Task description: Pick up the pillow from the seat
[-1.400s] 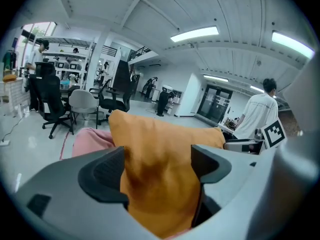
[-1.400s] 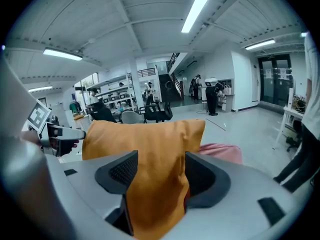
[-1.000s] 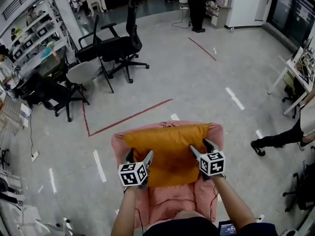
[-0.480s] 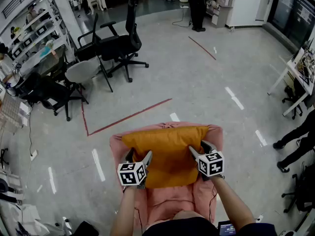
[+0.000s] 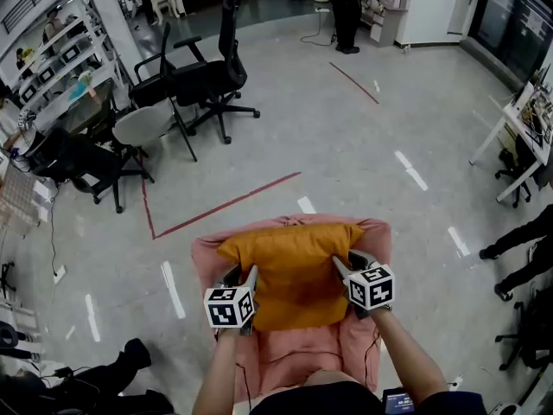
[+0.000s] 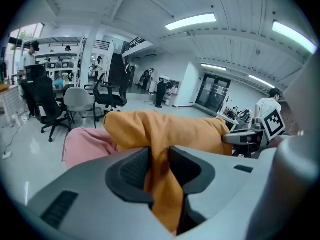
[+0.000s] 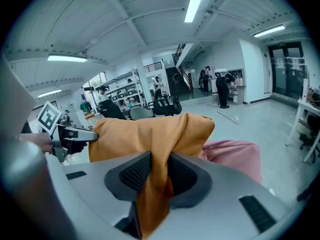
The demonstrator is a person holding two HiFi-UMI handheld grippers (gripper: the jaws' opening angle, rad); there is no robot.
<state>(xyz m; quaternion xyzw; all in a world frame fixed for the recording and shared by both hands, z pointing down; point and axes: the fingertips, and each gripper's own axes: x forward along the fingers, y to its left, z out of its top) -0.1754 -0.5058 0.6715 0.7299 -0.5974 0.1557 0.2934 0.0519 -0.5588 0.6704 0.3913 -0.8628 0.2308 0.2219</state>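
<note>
Your left gripper (image 5: 243, 275) has just been closing and now pinches a fold of the orange pillow (image 5: 294, 262) at its left edge. The cloth is bunched between the pads, with the jaws only narrowly apart. Your right gripper (image 5: 350, 262) has just been closing too, and it squeezes a fold at the pillow's right edge in the same way. The pillow sits low in the centre of the head view, on the pink seat (image 5: 298, 357) — pink cloth shows round it on all sides. Black office chairs (image 5: 207, 80) stand at the upper left, well apart, beyond a red floor line (image 5: 226, 206).
</note>
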